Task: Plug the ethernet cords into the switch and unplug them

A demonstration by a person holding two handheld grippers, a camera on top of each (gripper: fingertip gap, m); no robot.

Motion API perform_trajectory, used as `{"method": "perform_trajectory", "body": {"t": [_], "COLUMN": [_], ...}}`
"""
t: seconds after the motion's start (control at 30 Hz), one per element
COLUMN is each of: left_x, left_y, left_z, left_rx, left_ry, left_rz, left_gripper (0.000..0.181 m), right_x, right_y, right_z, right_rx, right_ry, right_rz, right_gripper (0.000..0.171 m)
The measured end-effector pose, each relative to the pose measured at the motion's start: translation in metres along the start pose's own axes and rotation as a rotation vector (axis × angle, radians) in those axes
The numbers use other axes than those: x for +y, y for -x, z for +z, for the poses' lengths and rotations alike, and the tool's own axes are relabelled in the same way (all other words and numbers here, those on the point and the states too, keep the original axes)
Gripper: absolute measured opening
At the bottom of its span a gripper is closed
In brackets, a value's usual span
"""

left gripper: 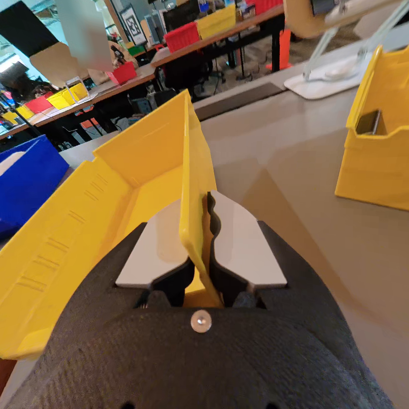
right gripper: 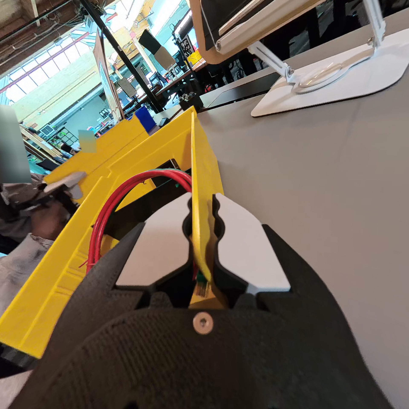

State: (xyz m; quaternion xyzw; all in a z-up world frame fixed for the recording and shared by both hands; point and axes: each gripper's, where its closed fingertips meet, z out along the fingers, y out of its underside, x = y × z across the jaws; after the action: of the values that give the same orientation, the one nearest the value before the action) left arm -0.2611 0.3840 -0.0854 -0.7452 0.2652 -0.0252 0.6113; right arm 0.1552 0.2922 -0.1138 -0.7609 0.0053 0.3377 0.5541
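Two yellow bins sit on the grey worktop: red ethernet cords arch lengthwise inside the right bin, right tool clamping its wall; left tool clamps the left bin. Bare worktop lies beyond that wall.

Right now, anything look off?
Yes: both grippers clamp bin walls, not cords. Left gripper is shut on an empty yellow bin; right gripper on the bin holding red cords.
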Motion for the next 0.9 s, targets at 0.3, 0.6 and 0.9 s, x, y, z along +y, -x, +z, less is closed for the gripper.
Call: {"method": "perform_trajectory", "body": {"t": [0.3, 0.6, 0.9], "left_x": [-0.041, -0.107, -0.119], "left_y": [0.05, 0.115, 0.128], "left_z": [-0.033, -0.09, -0.099], "left_rx": [-0.151, -0.26, -0.276], "left_ry": [-0.074, -0.271, -0.322], "left_rz": [0.129, -0.009, -0.015], "left_gripper": [0.006, 0.006, 0.005], "right_x": [0.003, 0.042, 0.085], "right_y": [0.031, 0.127, 0.235], "right_z": [0.073, 0.21, 0.271], "right_rx": [-0.007, -0.073, -0.374], "right_ry": [-0.036, -0.024, 0.219], "right_rz": [0.007, 0.14, 0.079], "right_gripper": [0.016, 0.053, 0.091]}}
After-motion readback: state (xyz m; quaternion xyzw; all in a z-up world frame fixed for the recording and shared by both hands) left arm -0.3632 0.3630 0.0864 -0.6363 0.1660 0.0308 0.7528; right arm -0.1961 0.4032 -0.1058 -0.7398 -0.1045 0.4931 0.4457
